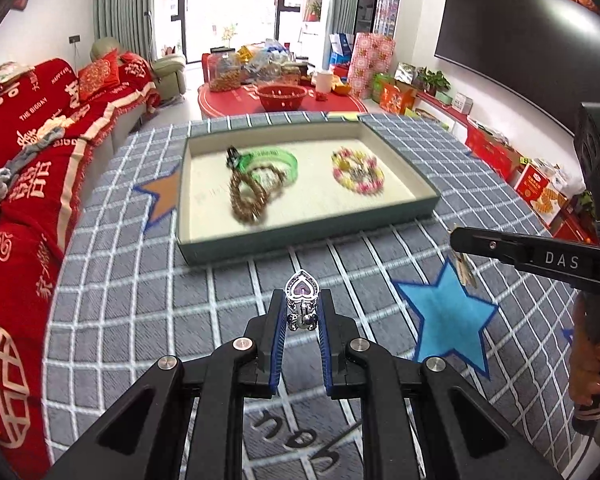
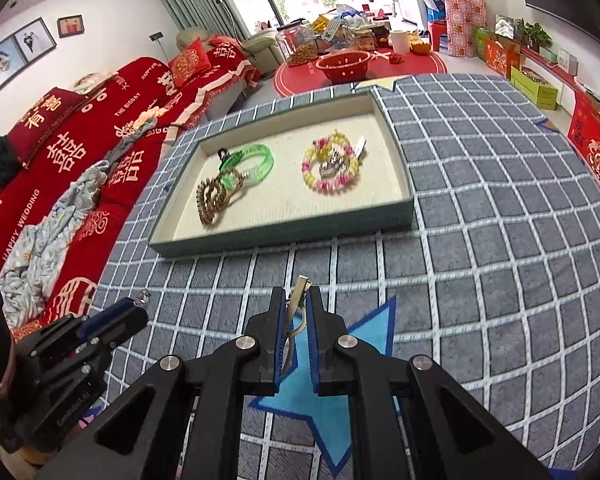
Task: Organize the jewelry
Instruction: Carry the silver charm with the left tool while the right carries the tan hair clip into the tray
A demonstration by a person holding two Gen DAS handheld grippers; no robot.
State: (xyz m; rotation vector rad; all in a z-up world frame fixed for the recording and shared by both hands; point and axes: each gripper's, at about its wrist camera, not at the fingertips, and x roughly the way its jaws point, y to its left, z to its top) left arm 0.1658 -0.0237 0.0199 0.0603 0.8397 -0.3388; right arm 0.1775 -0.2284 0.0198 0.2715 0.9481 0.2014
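White "DAS" marks the right gripper (image 1: 460, 254), perhaps part-hidden.

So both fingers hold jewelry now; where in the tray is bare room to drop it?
Free: the tray's near strip, and the middle gap between the green bangle and beaded bracelet. Crowded: left, where the brown bead chain overlaps the bangle.

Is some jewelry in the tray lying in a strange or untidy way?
Slightly. In the tray, the brown bead bracelet overlaps the green bangle, tangled rather than apart. The pink-yellow bead bracelet has small metal pieces piled inside it. Nothing looks damaged or spilled.
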